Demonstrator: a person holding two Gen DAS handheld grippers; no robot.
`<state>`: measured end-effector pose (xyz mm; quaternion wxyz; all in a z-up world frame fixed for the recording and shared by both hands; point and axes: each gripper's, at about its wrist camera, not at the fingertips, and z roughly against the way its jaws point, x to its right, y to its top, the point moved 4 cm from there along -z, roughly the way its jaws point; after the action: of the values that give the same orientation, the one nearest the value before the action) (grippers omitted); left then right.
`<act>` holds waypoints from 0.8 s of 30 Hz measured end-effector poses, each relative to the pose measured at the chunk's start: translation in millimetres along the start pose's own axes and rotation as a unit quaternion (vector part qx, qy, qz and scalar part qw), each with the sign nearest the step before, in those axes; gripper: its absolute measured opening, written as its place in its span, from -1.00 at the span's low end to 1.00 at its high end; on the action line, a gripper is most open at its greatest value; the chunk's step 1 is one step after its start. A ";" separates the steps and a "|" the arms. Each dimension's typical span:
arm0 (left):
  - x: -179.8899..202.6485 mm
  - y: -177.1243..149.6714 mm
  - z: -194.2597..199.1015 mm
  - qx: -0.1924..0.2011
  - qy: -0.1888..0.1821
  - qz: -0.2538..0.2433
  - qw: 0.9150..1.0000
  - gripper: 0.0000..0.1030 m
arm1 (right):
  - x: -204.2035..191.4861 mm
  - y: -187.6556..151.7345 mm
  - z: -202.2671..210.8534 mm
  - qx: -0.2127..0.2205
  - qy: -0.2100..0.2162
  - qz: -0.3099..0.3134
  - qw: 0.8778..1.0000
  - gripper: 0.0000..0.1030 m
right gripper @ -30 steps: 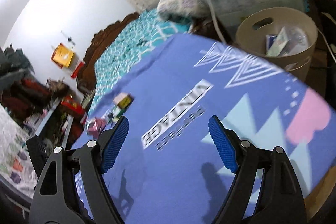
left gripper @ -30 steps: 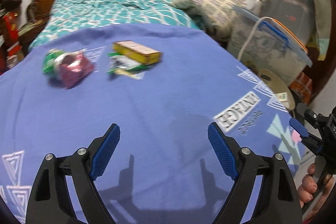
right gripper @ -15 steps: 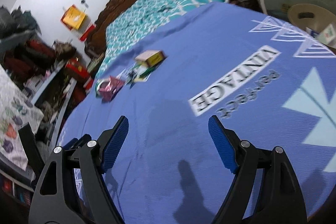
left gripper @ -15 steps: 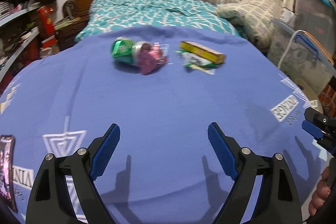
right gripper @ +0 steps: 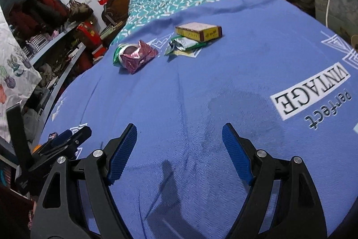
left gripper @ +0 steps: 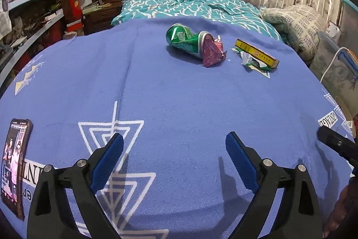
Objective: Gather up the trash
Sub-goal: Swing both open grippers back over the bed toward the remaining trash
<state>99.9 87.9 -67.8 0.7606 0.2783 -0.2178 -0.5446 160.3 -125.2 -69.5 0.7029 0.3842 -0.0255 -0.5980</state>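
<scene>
Both views swung left since a second ago, trash now centred far across woven blue cloth (left gripper: 179, 93), crushed green can (left gripper: 183, 39) touching crinkled pink foil wrapper (left gripper: 212, 53), flat yellow box (right gripper: 199, 31) over green wrapper (right gripper: 183, 44), left gripper (left gripper: 174, 149) and right gripper (right gripper: 179, 138) jaws wide, empty, ribbed blue pads (right gripper: 122, 149).

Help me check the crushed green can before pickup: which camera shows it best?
The left wrist view: the green can lies side-on, body visible. In the right wrist view the pink wrapper covers most of it.
</scene>
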 end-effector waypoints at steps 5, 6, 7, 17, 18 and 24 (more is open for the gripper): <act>10.2 -0.6 5.0 0.016 -0.015 -0.020 1.000 0.83 | 15.3 -6.1 -5.7 -0.003 -0.008 -0.019 1.000 0.53; 11.2 -0.3 5.0 0.019 -0.015 -0.022 0.999 0.83 | 17.7 -6.2 -5.3 0.000 -0.005 -0.023 1.000 0.52; 12.3 -0.7 6.6 0.024 -0.015 -0.024 0.999 0.83 | 17.0 -6.7 -4.3 0.001 -0.005 -0.026 1.000 0.53; 18.7 0.3 9.3 0.039 -0.018 -0.039 0.998 0.83 | 9.6 -10.3 -1.1 0.002 0.022 -0.022 1.000 0.82; 17.9 0.6 9.5 0.040 -0.020 -0.037 0.998 0.83 | 8.0 -10.4 -1.6 0.000 0.024 -0.017 1.000 0.87; 14.8 2.9 19.1 0.072 -0.017 -0.025 0.997 0.83 | 5.9 -10.6 -2.7 -0.004 0.035 -0.010 0.999 0.93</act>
<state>94.6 71.1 -51.2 0.7212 0.3282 -0.2621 -0.5509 154.6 -128.8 -79.9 0.6990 0.4024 0.0057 -0.5911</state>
